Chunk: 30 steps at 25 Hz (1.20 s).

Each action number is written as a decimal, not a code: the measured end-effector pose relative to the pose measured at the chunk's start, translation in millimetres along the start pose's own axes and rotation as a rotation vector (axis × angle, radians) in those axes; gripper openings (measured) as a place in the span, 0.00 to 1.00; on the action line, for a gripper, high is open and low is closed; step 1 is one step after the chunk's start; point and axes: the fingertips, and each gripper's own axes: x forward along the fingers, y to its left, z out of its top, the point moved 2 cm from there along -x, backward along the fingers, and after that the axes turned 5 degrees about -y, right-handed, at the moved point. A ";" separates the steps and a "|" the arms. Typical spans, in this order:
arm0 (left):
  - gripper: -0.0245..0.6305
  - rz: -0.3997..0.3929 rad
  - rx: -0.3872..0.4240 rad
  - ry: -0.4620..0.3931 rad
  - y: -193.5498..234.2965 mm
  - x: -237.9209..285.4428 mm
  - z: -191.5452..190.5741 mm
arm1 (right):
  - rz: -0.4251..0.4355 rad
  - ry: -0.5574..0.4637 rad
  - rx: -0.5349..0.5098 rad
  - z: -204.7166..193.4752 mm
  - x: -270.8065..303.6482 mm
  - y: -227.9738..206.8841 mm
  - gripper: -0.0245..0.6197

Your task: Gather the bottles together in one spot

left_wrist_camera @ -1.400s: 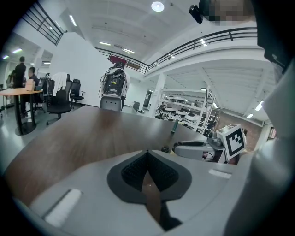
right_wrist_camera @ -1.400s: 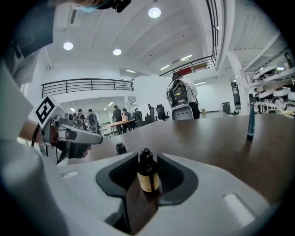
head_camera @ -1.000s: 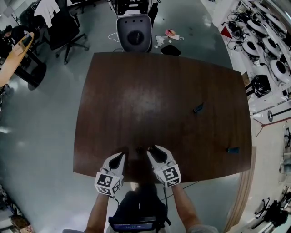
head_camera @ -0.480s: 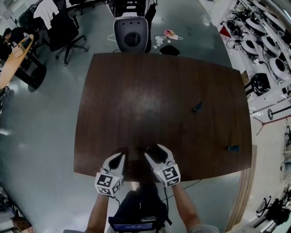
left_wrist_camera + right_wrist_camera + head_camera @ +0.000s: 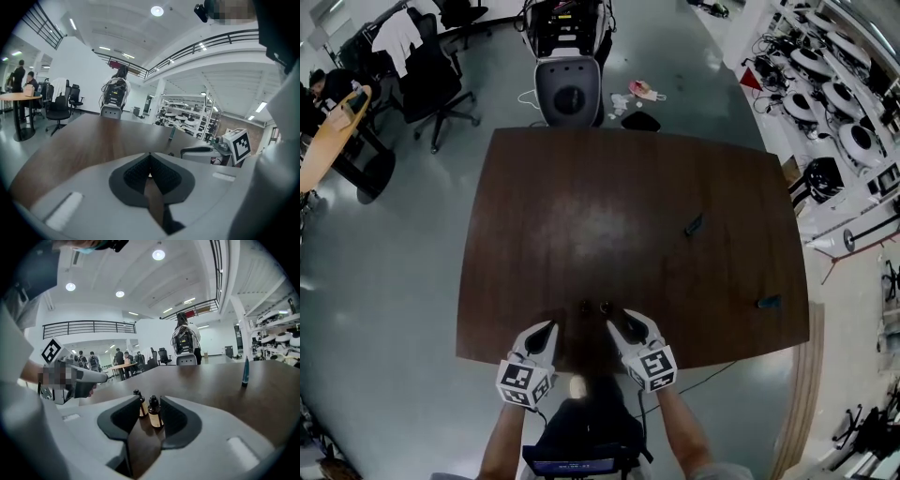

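Right gripper view first: the right gripper (image 5: 150,399) has its jaws apart and closing, with two small amber glass bottles with black caps showing in the gap. The nearer amber bottle (image 5: 154,413) stands just beside the right-hand pad and the farther amber bottle (image 5: 140,405) is behind it; no pad presses on either. Head view puts that pair near the front edge of the dark brown wooden table (image 5: 581,206), just ahead of both grippers. Over on the left gripper (image 5: 150,159), the pads are together on nothing. Well off to the right, one slim teal bottle (image 5: 694,225) sits mid-table and a second teal bottle (image 5: 768,302) is by the right edge.
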 end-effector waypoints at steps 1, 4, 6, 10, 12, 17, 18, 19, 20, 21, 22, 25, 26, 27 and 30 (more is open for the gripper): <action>0.04 -0.004 0.003 -0.004 -3.4 -4.8 1.2 | -0.004 -0.006 0.003 2.2 -5.8 3.6 0.24; 0.04 -0.023 0.015 -0.023 -12.1 -19.1 4.7 | -0.024 -0.032 0.006 10.0 -22.2 16.6 0.13; 0.04 -0.043 0.026 -0.043 -16.5 -26.0 10.7 | -0.048 -0.058 -0.002 18.3 -31.1 24.0 0.06; 0.04 -0.086 0.036 -0.076 -34.6 -45.7 23.2 | -0.091 -0.084 -0.001 28.7 -55.4 42.4 0.04; 0.04 -0.102 0.035 -0.083 -49.2 -56.8 24.7 | -0.108 -0.086 0.012 29.2 -73.5 52.1 0.04; 0.04 -0.171 0.062 -0.096 -81.9 -75.2 34.7 | -0.170 -0.117 0.059 37.8 -113.8 67.1 0.04; 0.04 -0.187 0.074 -0.100 -87.3 -77.5 38.1 | -0.187 -0.122 0.063 40.6 -120.3 67.7 0.04; 0.04 -0.199 0.083 -0.105 -93.3 -79.5 41.1 | -0.204 -0.127 0.064 43.7 -127.8 66.9 0.04; 0.04 -0.208 0.088 -0.110 -99.8 -81.2 43.6 | -0.222 -0.132 0.064 46.8 -136.1 64.7 0.04; 0.04 -0.215 0.089 -0.116 -106.3 -82.5 45.8 | -0.241 -0.139 0.064 49.9 -144.8 61.4 0.04; 0.04 -0.221 0.089 -0.122 -112.6 -83.3 47.6 | -0.262 -0.147 0.062 53.1 -153.4 57.0 0.04; 0.04 -0.242 0.087 -0.131 -128.6 -81.6 49.5 | -0.333 -0.178 0.056 61.5 -176.6 39.8 0.04; 0.04 -0.249 0.088 -0.131 -133.4 -79.2 49.3 | -0.355 -0.188 0.055 64.2 -183.5 33.0 0.04; 0.04 -0.257 0.090 -0.129 -138.6 -76.0 49.0 | -0.375 -0.196 0.055 66.4 -190.4 25.6 0.04; 0.04 -0.283 0.101 -0.116 -155.1 -63.2 46.6 | -0.427 -0.213 0.064 68.0 -209.5 2.3 0.04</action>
